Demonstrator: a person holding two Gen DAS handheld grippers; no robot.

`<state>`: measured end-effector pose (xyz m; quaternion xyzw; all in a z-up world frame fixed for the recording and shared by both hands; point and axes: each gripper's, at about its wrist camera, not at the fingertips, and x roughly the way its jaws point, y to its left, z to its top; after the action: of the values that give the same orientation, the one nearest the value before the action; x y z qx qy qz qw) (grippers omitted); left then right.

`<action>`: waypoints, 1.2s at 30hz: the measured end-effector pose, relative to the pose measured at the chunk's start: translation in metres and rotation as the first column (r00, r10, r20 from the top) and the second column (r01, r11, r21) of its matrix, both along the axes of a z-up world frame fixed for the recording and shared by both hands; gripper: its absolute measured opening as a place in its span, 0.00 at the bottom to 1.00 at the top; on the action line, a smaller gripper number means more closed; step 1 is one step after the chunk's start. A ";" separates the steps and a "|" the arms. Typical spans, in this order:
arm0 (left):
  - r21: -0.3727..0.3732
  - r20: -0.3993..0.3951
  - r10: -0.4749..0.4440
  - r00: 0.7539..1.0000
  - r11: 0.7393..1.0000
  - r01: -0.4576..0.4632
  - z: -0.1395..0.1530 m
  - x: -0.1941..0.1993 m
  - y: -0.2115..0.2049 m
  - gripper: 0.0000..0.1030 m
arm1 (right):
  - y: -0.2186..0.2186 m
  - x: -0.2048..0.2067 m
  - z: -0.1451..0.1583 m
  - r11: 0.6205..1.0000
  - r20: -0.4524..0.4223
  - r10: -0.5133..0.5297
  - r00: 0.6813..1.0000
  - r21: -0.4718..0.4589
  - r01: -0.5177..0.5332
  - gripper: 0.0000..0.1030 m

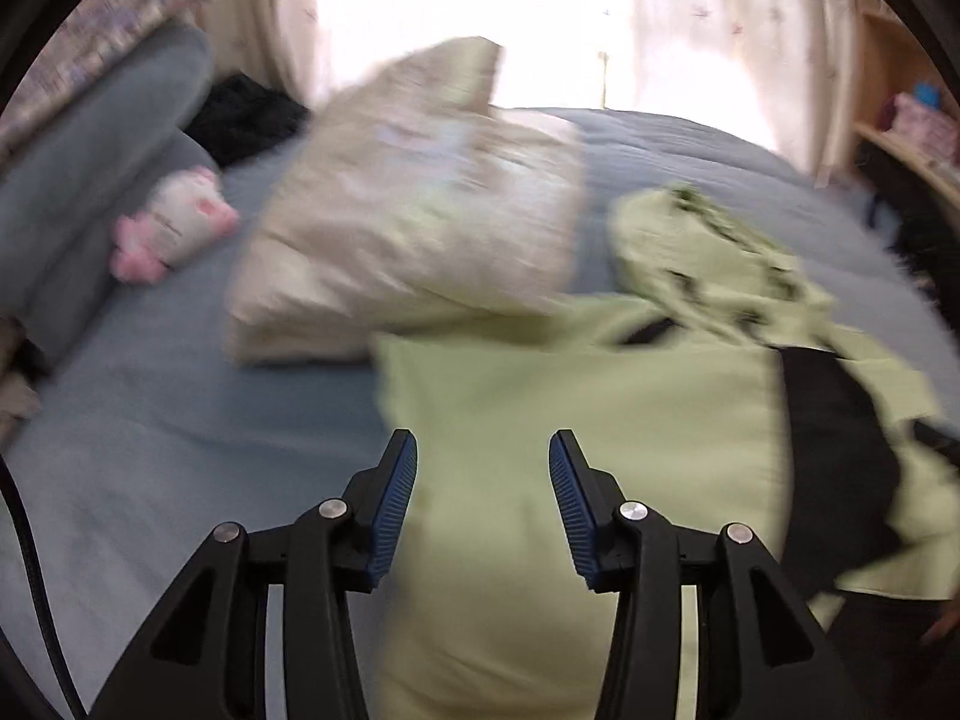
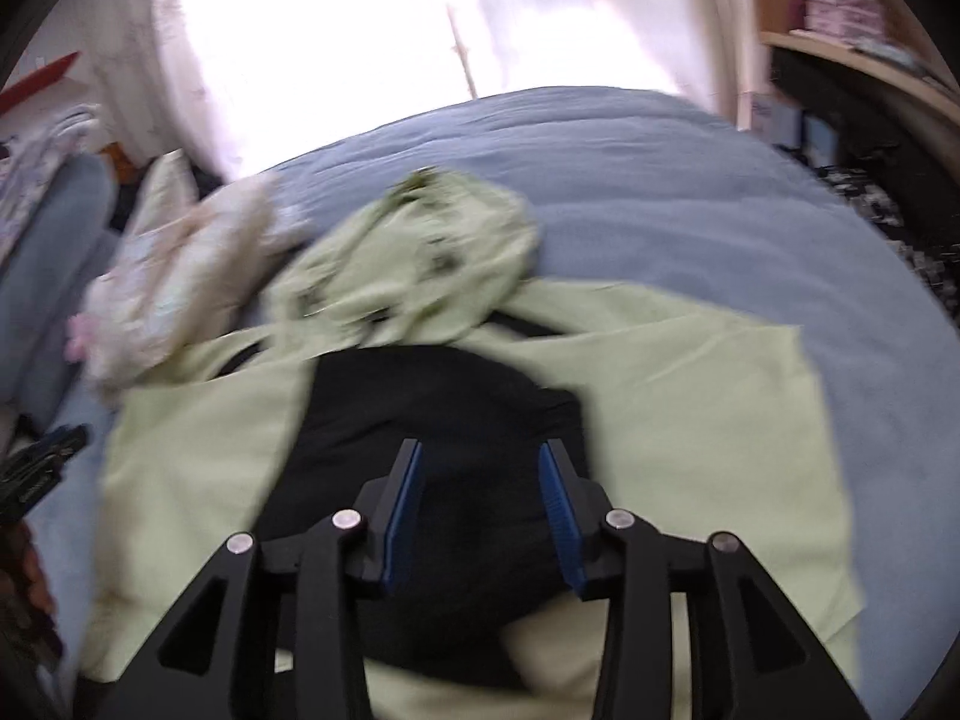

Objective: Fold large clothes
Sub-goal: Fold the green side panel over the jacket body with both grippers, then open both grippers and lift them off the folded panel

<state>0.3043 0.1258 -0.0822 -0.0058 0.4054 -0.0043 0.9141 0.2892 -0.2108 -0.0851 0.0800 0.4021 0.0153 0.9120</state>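
Pale green jacket point(image 2: 690, 420) with black lining point(image 2: 444, 420) spread flat on blue bed point(image 2: 660, 180), hood point(image 2: 420, 246) bunched at far end. Left gripper point(image 1: 483, 480) open above green fabric, empty. Right gripper point(image 2: 480, 492) open above lining, empty. Beige pillow point(image 1: 408, 210) beside.

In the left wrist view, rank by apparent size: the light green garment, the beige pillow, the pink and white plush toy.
1. Light green garment, though it lies nearest the camera.
2. Beige pillow.
3. Pink and white plush toy, clearly smallest.
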 end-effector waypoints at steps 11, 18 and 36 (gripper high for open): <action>-0.007 -0.166 0.062 0.984 0.998 -0.064 -0.084 -0.020 -0.047 0.35 | 0.092 0.006 -0.056 0.969 -0.165 0.234 0.958 -0.038 -0.243 0.36; 0.001 -0.171 0.130 0.977 0.991 -0.132 -0.084 -0.012 -0.008 0.34 | -0.034 0.001 -0.057 1.000 -0.139 0.001 0.990 0.008 0.000 0.04; 0.020 -0.154 0.111 0.982 0.994 -0.109 -0.045 -0.048 -0.012 0.47 | -0.002 -0.032 -0.023 1.000 -0.121 -0.015 0.993 0.018 0.018 0.36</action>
<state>0.2560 0.1141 -0.1271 -0.0232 0.4744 0.0489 0.8787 0.2572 -0.2128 -0.1080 0.0928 0.4558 0.0067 0.8852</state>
